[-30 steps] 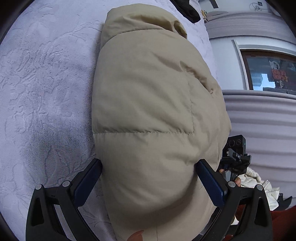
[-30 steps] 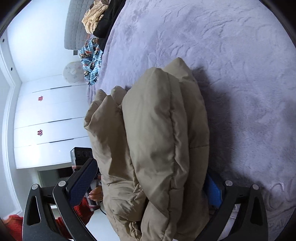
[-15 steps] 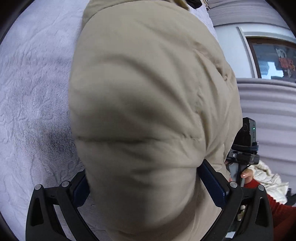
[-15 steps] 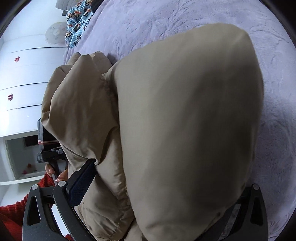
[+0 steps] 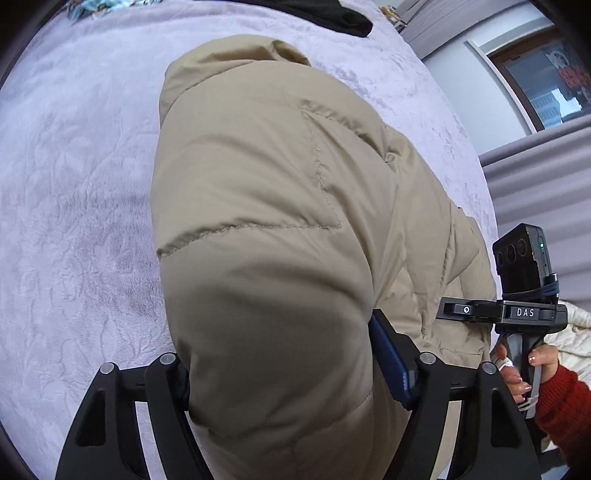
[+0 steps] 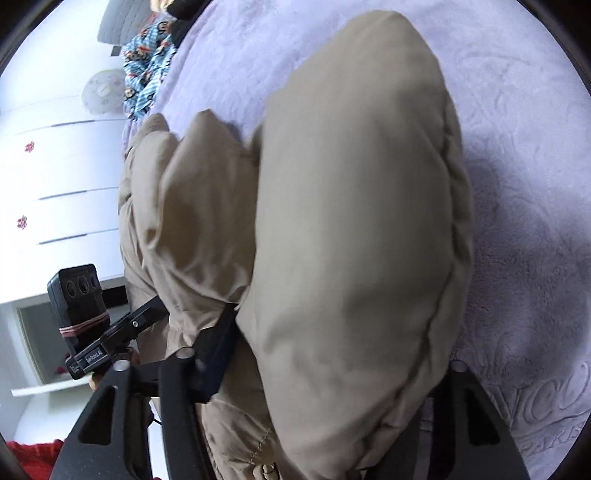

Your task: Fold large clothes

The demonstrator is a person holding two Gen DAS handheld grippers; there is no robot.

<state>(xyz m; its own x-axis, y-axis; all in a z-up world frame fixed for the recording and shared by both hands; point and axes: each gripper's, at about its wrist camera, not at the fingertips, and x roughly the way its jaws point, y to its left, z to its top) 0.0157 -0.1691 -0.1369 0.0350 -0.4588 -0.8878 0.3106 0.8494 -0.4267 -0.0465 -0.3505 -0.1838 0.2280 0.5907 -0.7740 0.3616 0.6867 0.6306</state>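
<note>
A beige puffer jacket [image 5: 280,206] lies bunched and folded over on a lilac bedspread [image 5: 74,184]. My left gripper [image 5: 280,369] is shut on a thick fold of the jacket; its right blue pad [image 5: 388,354] shows, the left one is hidden by fabric. In the right wrist view the jacket [image 6: 351,221] bulges up between the fingers. My right gripper [image 6: 325,354] is shut on another thick fold; its left pad [image 6: 214,354] shows, the right one is hidden. Each view shows the other gripper's handle beside the jacket.
A black garment [image 5: 332,14] lies at the far end of the bed. A blue patterned garment [image 6: 147,74] lies near the headboard. White drawers [image 6: 55,184] stand beside the bed. A window [image 5: 546,81] and grey curtain [image 5: 543,184] are to the right.
Both grippers have closed tighter on the jacket's folds and lifted and rolled the bundle forward. The jacket now bulges higher between the fingers.
</note>
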